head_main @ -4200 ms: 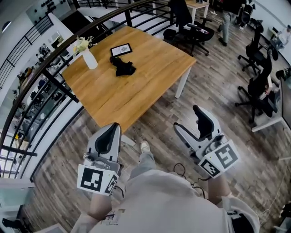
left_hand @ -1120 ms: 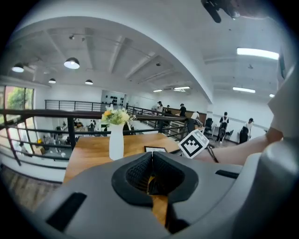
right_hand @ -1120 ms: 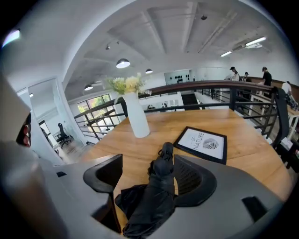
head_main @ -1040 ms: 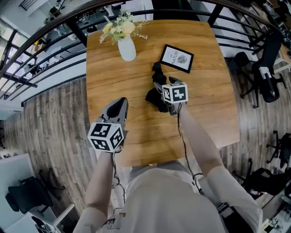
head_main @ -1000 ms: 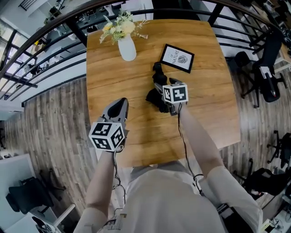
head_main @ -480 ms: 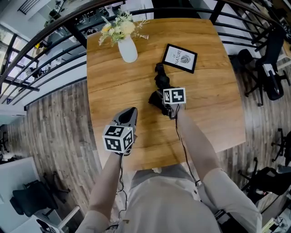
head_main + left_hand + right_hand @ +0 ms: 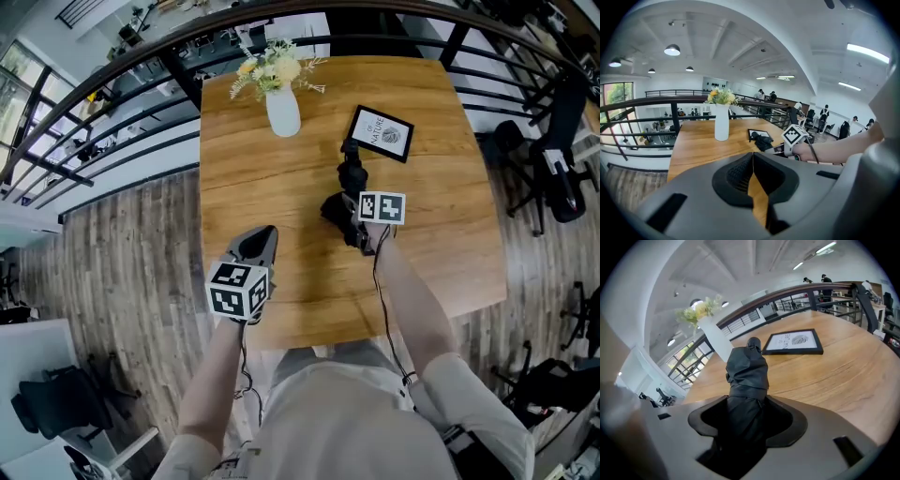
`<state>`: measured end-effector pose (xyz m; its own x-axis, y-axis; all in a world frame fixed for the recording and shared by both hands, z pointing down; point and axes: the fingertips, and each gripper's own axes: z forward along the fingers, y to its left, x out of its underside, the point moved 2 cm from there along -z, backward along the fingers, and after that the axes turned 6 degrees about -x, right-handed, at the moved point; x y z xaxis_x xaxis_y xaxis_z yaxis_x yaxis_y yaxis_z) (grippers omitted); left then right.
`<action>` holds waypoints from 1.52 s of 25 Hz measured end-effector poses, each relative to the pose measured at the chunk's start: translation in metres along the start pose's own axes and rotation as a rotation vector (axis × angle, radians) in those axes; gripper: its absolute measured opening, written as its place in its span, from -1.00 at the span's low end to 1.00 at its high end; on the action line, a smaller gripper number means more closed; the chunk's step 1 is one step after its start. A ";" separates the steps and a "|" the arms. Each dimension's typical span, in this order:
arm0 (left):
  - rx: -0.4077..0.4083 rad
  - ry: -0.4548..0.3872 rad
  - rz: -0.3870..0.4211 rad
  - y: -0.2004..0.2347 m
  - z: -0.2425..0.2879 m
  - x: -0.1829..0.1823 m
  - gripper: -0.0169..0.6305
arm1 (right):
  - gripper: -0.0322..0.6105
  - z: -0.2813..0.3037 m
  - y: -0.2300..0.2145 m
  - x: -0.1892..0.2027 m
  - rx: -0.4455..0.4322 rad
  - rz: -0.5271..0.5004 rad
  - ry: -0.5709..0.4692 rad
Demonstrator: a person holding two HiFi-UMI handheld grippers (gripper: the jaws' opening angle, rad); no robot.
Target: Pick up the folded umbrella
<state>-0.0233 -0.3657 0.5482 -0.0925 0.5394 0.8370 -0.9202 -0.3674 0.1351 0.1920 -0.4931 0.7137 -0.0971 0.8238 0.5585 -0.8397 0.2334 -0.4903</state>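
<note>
The folded black umbrella lies on the wooden table, its handle end pointing toward the picture frame. My right gripper is down over its near end. In the right gripper view the umbrella runs between the jaws of my right gripper, which are closing round it, with dark gaps still at both sides. My left gripper hovers over the table's near left part, apart from the umbrella, its jaws shut and empty. In the left gripper view the umbrella shows ahead.
A white vase of flowers stands at the far left of the table. A black picture frame lies just beyond the umbrella. A dark railing curves behind the table. Office chairs stand on the floor at the right.
My right gripper has sunk lower over the umbrella's near end and rolled. My left gripper has shifted a little to the right and down, over the table's near edge.
</note>
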 end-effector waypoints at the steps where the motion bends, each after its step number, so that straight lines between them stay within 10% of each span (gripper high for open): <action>1: -0.015 -0.007 0.005 0.007 -0.008 -0.004 -0.89 | -0.06 -0.012 0.011 -0.005 -0.013 -0.011 -0.038; 11: -0.033 -0.264 0.052 0.008 -0.105 -0.099 -0.88 | -0.04 -0.194 0.219 -0.093 -0.292 -0.392 -0.450; 20: -0.097 -0.538 0.189 -0.005 -0.232 -0.173 -0.89 | -0.03 -0.330 0.335 -0.098 -0.389 -0.500 -0.708; 27: -0.197 -0.676 0.303 -0.007 -0.318 -0.177 -0.88 | -0.02 -0.386 0.373 -0.070 -0.342 -0.630 -0.841; 38: -0.255 -0.632 0.328 0.005 -0.346 -0.137 -0.88 | -0.03 -0.390 0.386 -0.026 -0.310 -0.633 -0.864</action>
<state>-0.1464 -0.1796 0.2506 -0.2119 -0.1332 0.9682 -0.9495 -0.2065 -0.2362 0.0787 -0.2233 0.2486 -0.1390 -0.0974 0.9855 -0.7115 0.7020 -0.0309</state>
